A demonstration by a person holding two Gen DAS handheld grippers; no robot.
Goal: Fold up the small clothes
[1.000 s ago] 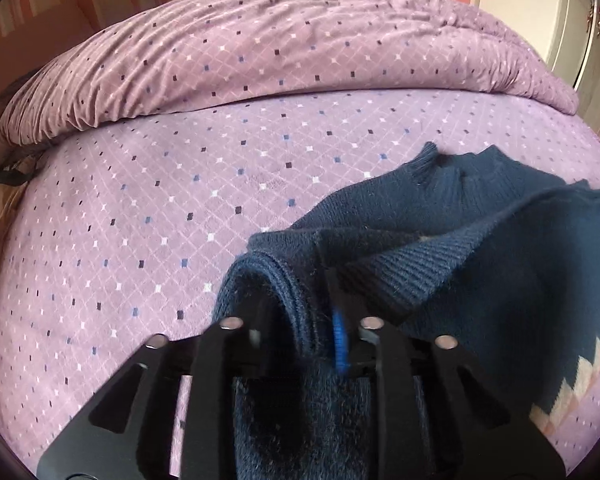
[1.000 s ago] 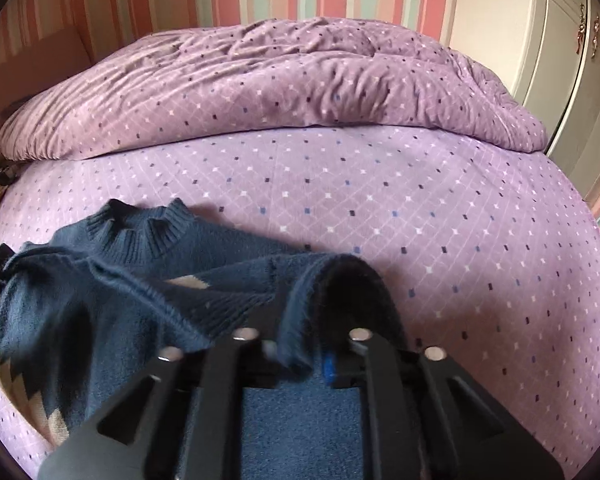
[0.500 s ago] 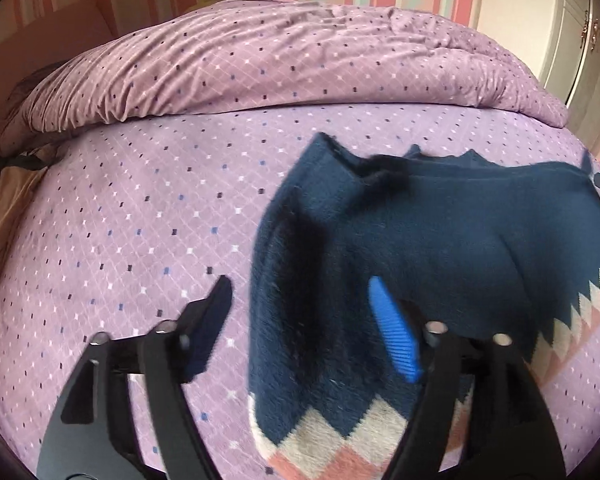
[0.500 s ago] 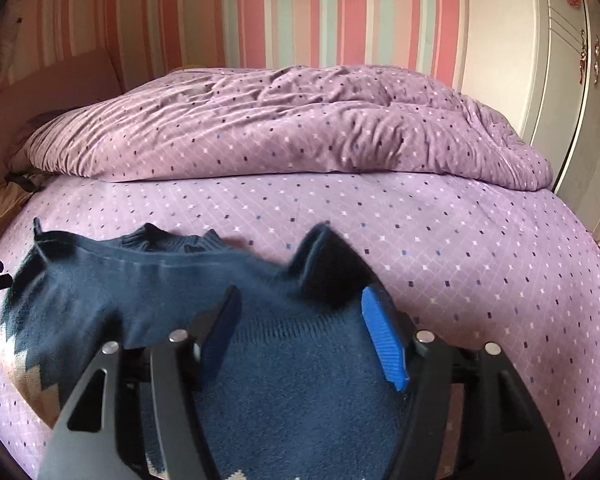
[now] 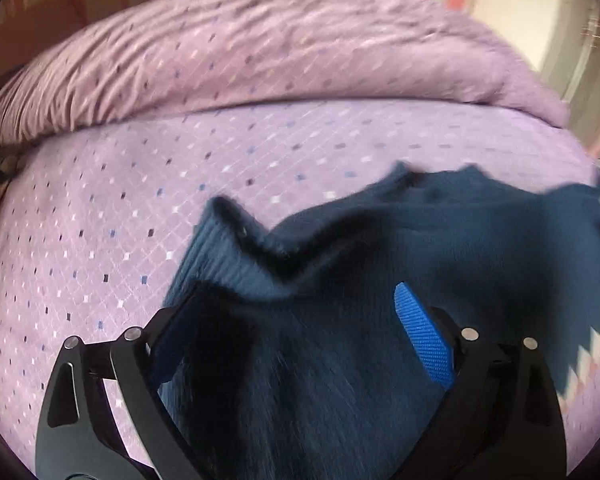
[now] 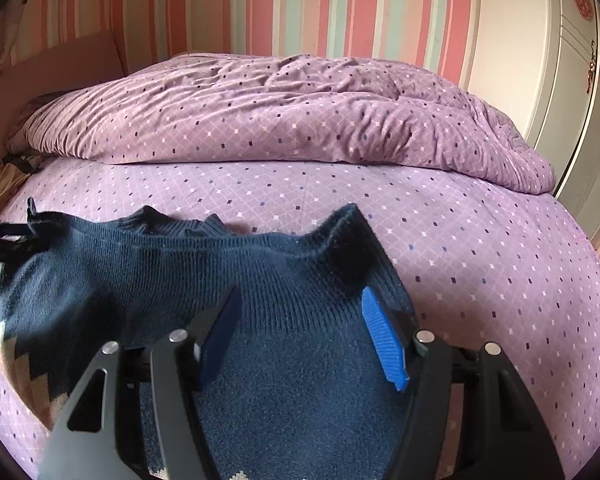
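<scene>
Two handheld grippers hover over a navy knit sweater [image 6: 148,276] spread on a bed covered by a purple diamond-patterned sheet [image 6: 480,264]. Seen from the right wrist camera, the right gripper [image 6: 300,336] stands with its jaws wide apart and nothing clamped between them, its blue-padded fingers [image 6: 384,344] framing the near part of the garment, where a ribbed corner of the knit stands up just beside the right-hand pad. The sweater's ribbed collar lies at its far edge, facing a rumpled purple duvet [image 6: 284,116] heaped at the back of the bed, and a cream zigzag band shows along the garment's left side.

From the left wrist camera, blurred by motion, the left gripper [image 5: 296,328] is likewise spread wide, gripping nothing; one blue pad [image 5: 424,340] shows clearly over the dark knit, while the opposite finger sits at the sweater's [image 5: 380,248] edge, partly hidden by a raised fold. The same sheet [image 5: 100,216] and duvet [image 5: 260,52] fill the rest of that view, and a strip of the zigzag pattern appears at far right.

Behind the bed, wallpaper [image 6: 300,4] in pink, cream and green vertical stripes runs up the wall, and a white wardrobe door [image 6: 556,80] with a decorative motif stands to the right.
</scene>
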